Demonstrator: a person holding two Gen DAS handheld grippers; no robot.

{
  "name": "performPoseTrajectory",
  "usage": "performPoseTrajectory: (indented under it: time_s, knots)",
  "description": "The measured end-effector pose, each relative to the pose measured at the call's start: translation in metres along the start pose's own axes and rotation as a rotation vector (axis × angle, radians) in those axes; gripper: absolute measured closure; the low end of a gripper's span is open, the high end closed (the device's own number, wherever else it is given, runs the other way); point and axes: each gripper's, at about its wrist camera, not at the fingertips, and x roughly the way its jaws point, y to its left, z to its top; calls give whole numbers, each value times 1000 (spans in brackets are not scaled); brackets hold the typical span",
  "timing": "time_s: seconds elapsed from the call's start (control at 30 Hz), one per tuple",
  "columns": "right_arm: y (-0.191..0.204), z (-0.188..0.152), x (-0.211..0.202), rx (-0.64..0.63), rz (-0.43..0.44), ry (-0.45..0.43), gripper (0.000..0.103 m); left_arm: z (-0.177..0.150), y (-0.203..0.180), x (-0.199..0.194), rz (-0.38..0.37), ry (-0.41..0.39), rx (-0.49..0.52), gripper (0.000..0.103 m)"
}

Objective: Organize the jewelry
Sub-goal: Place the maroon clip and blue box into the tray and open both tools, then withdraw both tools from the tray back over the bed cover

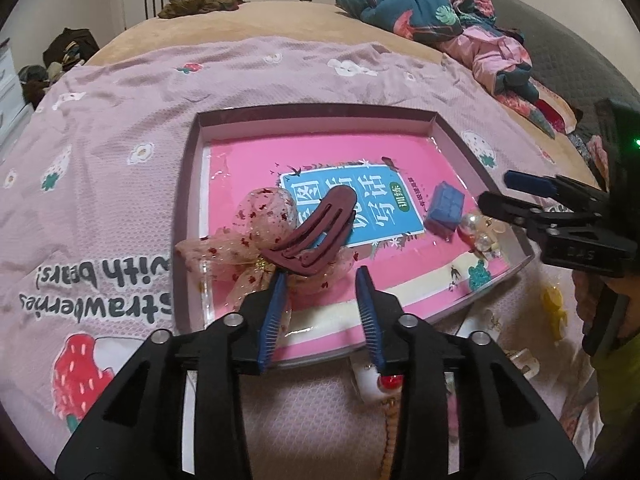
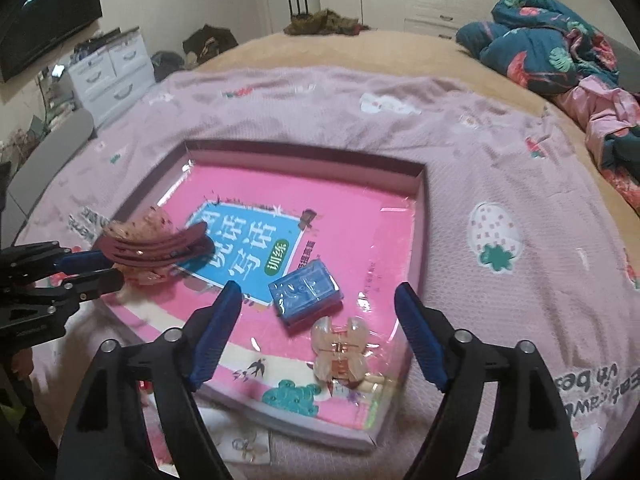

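Both my claws stand open, gripping nothing: my left gripper [image 1: 322,276] just behind the dark red plastic hair clip [image 1: 316,232] on a sheer pink bow [image 1: 248,240] at the shallow pink tray's [image 1: 320,114] near-left edge. My right gripper [image 2: 318,292] hovers over the translucent peach claw clip [image 2: 340,352] at the near-right corner, beside a small blue box [image 2: 306,290].

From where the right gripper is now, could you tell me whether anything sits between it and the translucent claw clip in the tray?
Nothing visible does. The right gripper is open, and the translucent claw clip lies in plain sight between its fingers on the tray. The blue box sits just beyond the clip, not in the path.
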Motion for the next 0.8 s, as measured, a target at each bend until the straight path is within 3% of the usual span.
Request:
performPoseTrajectory:
  time_s: [0.5, 0.73, 0.8]
  knots:
    - [-2, -1, -86, 17, -23, -154, 8, 1, -4, -56, 12, -93, -24, 42]
    - [3, -3, -123, 11, -30, -214, 6, 2, -10, -86, 32, -152, -27, 17]
    - [3, -3, -132, 11, -34, -229, 6, 2, -12, -94, 34, -164, -28, 15]
